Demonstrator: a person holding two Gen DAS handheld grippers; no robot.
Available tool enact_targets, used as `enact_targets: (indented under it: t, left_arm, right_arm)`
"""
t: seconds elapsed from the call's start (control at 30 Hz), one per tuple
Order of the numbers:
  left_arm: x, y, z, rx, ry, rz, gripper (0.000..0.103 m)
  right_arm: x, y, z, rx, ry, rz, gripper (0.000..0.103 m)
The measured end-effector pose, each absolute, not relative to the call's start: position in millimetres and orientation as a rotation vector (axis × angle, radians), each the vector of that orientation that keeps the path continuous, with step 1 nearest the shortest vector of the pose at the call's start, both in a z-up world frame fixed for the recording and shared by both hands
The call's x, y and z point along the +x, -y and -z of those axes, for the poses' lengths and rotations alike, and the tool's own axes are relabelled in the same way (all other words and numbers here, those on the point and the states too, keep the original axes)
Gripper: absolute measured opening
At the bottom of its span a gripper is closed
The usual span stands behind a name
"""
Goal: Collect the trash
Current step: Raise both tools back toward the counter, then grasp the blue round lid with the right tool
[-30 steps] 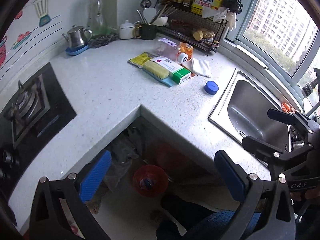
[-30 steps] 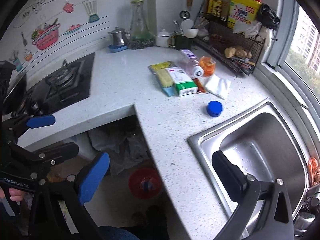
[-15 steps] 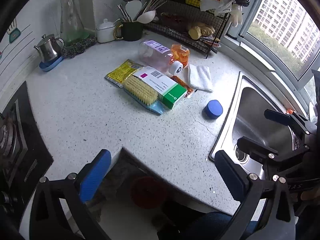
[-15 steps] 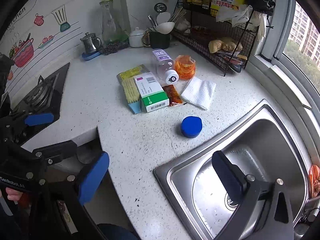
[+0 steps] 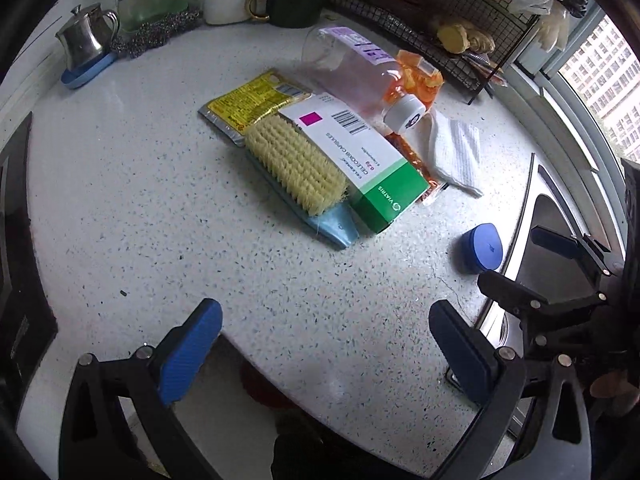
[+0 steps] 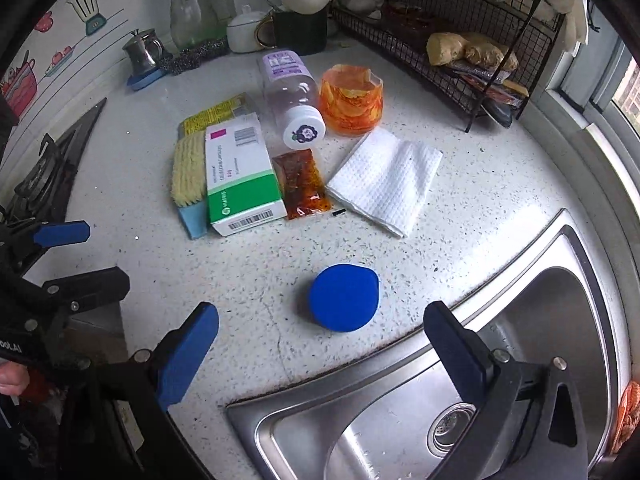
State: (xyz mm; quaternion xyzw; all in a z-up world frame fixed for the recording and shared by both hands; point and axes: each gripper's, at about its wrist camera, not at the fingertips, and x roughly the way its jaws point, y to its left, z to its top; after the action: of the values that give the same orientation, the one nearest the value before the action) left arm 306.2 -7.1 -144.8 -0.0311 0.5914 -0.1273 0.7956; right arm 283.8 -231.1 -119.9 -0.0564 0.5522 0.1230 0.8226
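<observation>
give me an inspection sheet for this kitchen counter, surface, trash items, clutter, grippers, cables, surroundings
Surface: speckled white counter, dry, a few dark specks.
Job's things: box, bottle on its side, sauce packet, yellow packet, orange cup, napkin, blue lid apart, near sink.
Clutter: brush beside box.
Grippers: left gripper and right gripper open, empty.
Cables: nothing seen.
Surroundings: sink, wire rack, stove, window.

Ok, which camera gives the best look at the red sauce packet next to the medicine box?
The right wrist view: the sauce packet lies fully exposed between the medicine box and the white napkin. In the left wrist view the box hides nearly all of it.
</observation>
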Motion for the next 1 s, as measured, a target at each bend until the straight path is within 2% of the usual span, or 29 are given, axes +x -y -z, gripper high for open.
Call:
enact_targets:
  t: [0.23, 0.47, 0.63, 1.0]
  left_arm:
    - [312, 11, 159, -0.058, -1.310, 0.247, 0.103]
    - [317, 14, 158, -0.037, -1.302, 0.227, 0.103]
    - [322, 10, 165, -0.070, -1.319, 0.199, 0.103]
    - [349, 3, 183, -0.112, -1.318, 0.110, 0.103]
  right_arm:
    - [293, 237, 143, -0.121, -1.217, -0.278, 0.100]
    - [291, 238, 149, -0.137, -1.215, -0.298, 0.063]
    - [283, 233, 146, -0.171, -1.191, -0.314, 0.044]
    - [277, 200, 147, -0.153, -1.191, -0.384, 0.043]
